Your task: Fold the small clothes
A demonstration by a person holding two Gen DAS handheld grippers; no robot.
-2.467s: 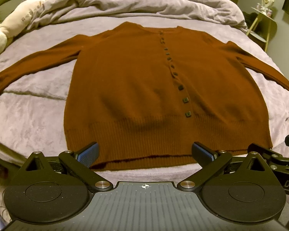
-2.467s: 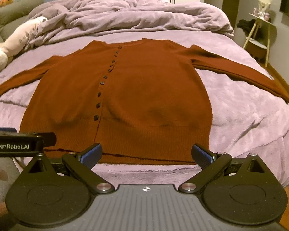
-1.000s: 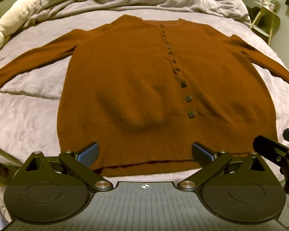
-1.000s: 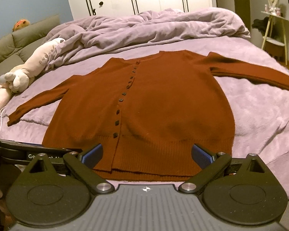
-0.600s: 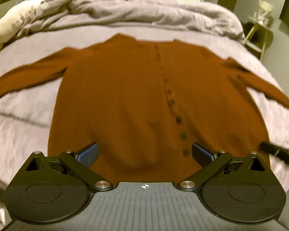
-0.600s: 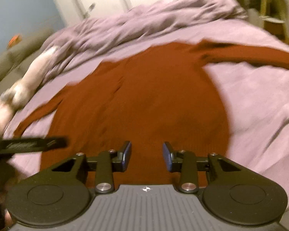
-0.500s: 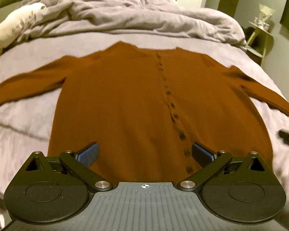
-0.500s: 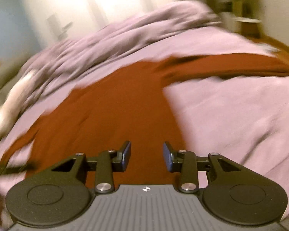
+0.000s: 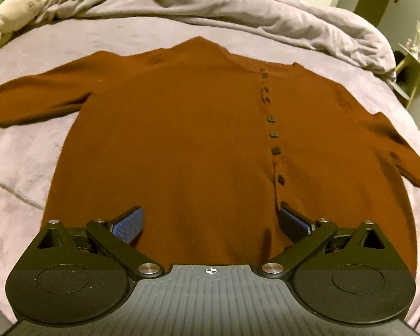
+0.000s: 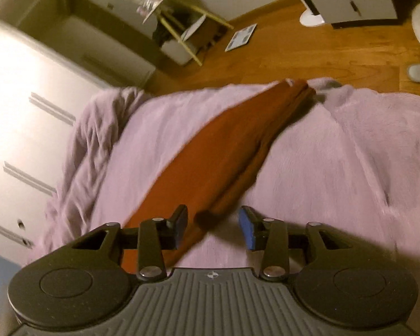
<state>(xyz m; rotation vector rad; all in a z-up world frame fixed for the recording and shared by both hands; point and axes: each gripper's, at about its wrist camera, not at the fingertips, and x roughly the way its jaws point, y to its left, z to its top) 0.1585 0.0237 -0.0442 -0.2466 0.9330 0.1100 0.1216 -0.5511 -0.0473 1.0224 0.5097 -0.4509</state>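
Brown buttoned cardigan [image 9: 181, 145] lies flat, front up, on the lilac bed [image 9: 22, 184], both sleeves spread out to the sides. Left gripper [image 9: 211, 219] hovers over the hem region, jaws spread wide, nothing between them; button placket [image 9: 274, 151] runs away from it, just inside its right finger. Right gripper [image 10: 213, 228] sits over the cardigan's right sleeve [image 10: 224, 162], jaws part-spread after just closing in, pinching nothing. Sleeve's long axis runs diagonally up-right from the jaws toward the cuff [image 10: 296, 89] at the bed edge. Right hand is the nearer one for folding this sleeve inward.
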